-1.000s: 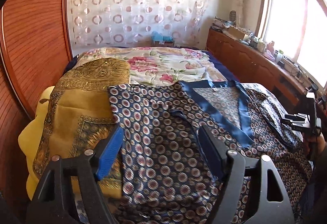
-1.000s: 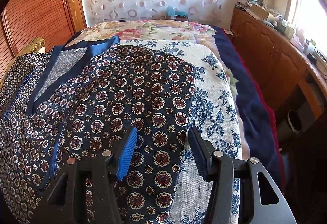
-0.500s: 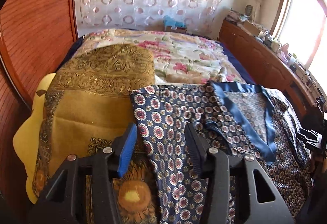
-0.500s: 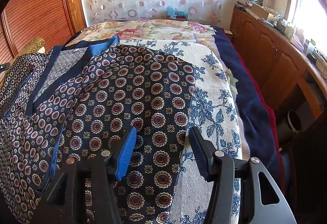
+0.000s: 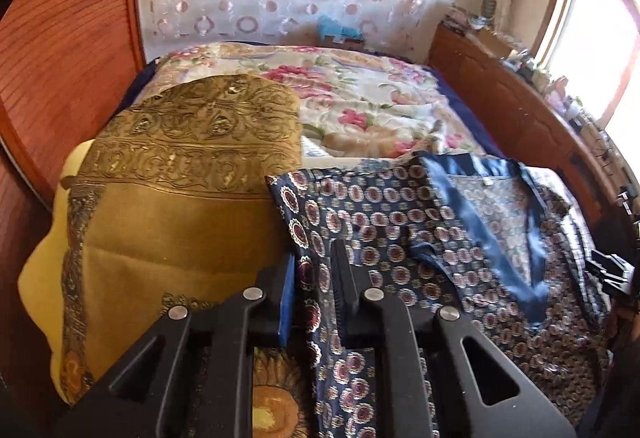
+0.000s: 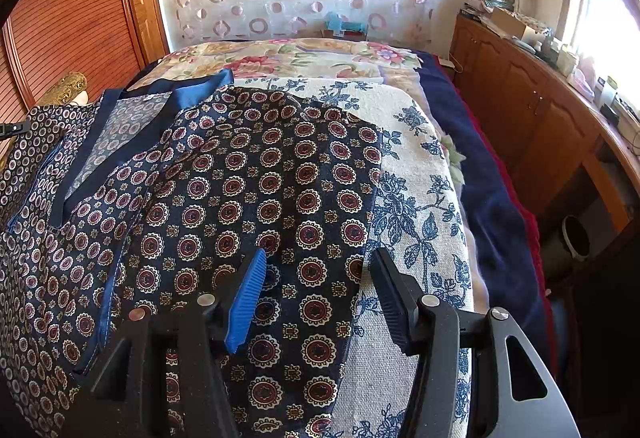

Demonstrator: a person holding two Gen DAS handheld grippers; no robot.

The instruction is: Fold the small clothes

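Observation:
A navy garment with round medallion print and a blue satin collar (image 5: 400,222) lies spread on the bed. My left gripper (image 5: 314,270) is at the garment's left edge, beside the golden cushion. Its jaws are closing, with a strip of the patterned cloth in the narrow gap between the pads. In the right wrist view the same garment (image 6: 260,190) lies flat. My right gripper (image 6: 320,266) hangs open over the garment's right edge, pads apart and holding nothing. The right gripper (image 5: 608,270) also shows at the far right of the left wrist view.
A golden embroidered cushion (image 5: 180,198) on a yellow pillow (image 5: 40,270) lies left of the garment. Under it is a white cloth with blue flowers (image 6: 416,198), beyond it a pink floral bedspread (image 5: 360,102). A wooden cabinet (image 6: 540,118) runs along the right, wooden panels (image 5: 60,58) on the left.
My left gripper has shifted left to the garment's left edge and its jaws have narrowed from wide apart to a slim gap around the cloth. The right gripper has not moved.

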